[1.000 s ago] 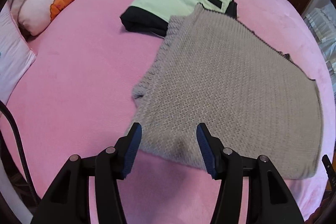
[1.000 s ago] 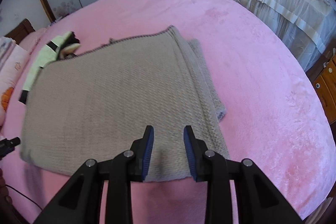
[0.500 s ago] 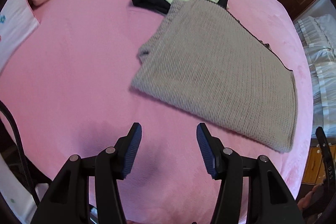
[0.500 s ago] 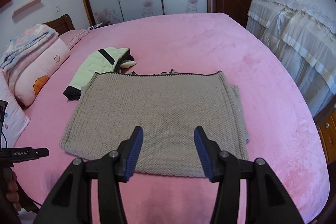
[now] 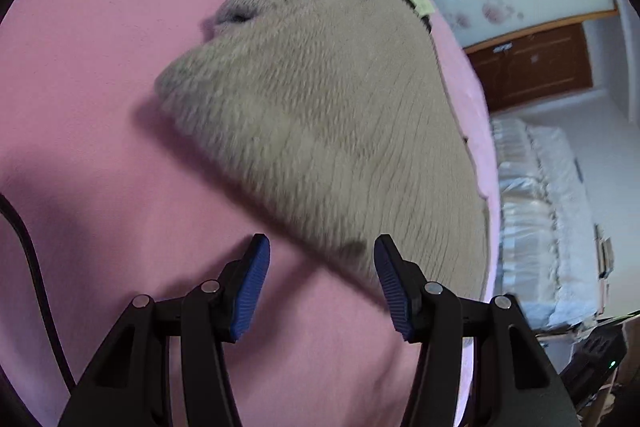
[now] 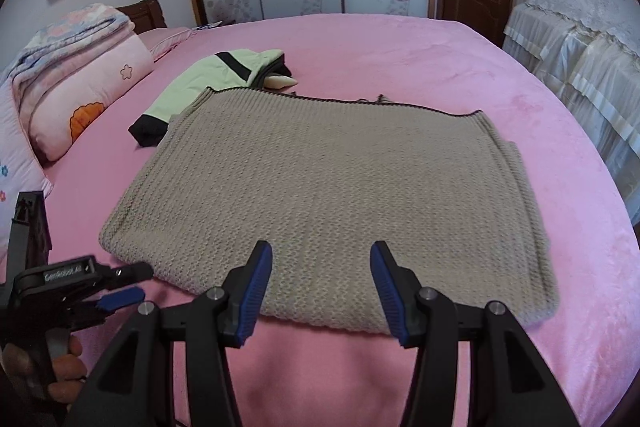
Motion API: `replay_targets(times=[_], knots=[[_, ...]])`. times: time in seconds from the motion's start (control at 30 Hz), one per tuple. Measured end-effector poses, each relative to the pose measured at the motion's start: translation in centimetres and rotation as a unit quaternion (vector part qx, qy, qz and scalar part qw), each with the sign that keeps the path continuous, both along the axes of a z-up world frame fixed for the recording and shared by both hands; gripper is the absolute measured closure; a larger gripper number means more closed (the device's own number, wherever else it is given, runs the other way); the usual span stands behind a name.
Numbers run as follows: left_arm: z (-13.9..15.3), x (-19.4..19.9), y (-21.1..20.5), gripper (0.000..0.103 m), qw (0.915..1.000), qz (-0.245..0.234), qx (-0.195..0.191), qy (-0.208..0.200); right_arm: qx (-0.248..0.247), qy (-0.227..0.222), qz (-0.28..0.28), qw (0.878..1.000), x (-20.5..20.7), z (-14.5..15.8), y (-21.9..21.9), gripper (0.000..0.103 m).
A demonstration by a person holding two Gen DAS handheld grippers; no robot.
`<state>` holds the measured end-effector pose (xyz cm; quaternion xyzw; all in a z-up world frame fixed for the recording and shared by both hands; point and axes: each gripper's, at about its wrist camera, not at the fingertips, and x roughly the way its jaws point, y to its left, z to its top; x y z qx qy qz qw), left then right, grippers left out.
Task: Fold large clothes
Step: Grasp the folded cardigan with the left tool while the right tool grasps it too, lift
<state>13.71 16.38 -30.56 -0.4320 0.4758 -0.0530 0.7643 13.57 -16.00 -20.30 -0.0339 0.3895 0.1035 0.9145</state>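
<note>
Knitted beige sweater (image 6: 332, 195) lies folded into a flat rectangle on a pink bed (image 6: 400, 51), both claws empty.

From left to right: stacked pink bedding (image 6: 80, 79) sits at the bed's left edge; the left gripper (image 6: 124, 285), held by a hand (image 6: 60, 371), hovers just beside the sweater's near left corner with jaws parted and nothing between them; a green and black garment (image 6: 212, 75) lies folded behind the sweater, touching its far left corner; the right gripper (image 6: 320, 291) hangs over the near hem, jaws parted and empty. Folding looks partly done: probably one more fold remains. Compared with a second earlier, the right jaws stand wider, and the left camera sits lower and tilted.
</note>
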Motion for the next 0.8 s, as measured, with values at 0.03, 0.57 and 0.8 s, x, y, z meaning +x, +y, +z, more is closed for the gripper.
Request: replay_targets(times=[0.03,0.57,0.8], knots=[[-0.3,0.4,0.1,0.050,0.9999,0.004,-0.004,-0.009,0.001,-0.003,0.002,1.000,0.2,-0.2,0.2,0.052],[-3.0,6.6,-0.3,0.050,0.9929,0.015,-0.016,-0.117,0.029,-0.054,-0.018,0.998,4.2,-1.9,1.3,0.052],[-1.0,8.5,-1.1,0.077,0.9901,0.024,0.023,-0.136,0.010,-0.045,-0.024,0.999,7.0,-3.0,1.7,0.088]])
